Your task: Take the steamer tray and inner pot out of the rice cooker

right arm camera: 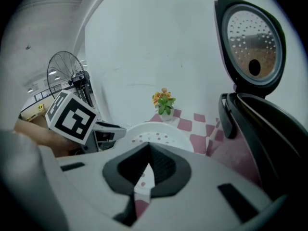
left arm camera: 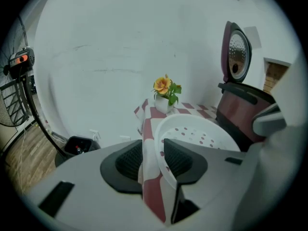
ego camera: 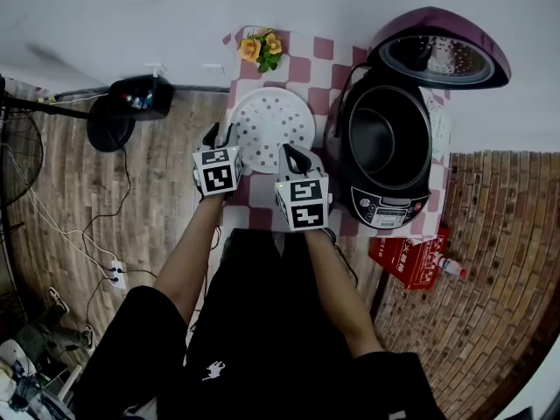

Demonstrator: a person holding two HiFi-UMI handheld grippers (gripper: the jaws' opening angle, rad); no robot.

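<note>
The white perforated steamer tray (ego camera: pixel 267 125) lies flat on the checked tablecloth (ego camera: pixel 302 66), left of the open rice cooker (ego camera: pixel 385 201). The dark inner pot (ego camera: pixel 378 134) sits inside the cooker. My left gripper (ego camera: pixel 220 132) is at the tray's left edge. In the left gripper view my left gripper (left arm camera: pixel 153 155) stands open; the tray's rim (left arm camera: pixel 163 170) lies between the jaws beside the right pad, and the left pad stands clear of it. My right gripper (ego camera: pixel 297 157) is at the tray's near right edge. In the right gripper view my right gripper (right arm camera: pixel 149 150) is shut with nothing seen between its tips.
The cooker's purple lid (ego camera: pixel 446 55) stands raised at the back right. A small pot of orange flowers (ego camera: pixel 262 49) sits at the table's far edge. A black fan base (ego camera: pixel 131 103) stands on the floor at left, a red box (ego camera: pixel 411 256) at lower right.
</note>
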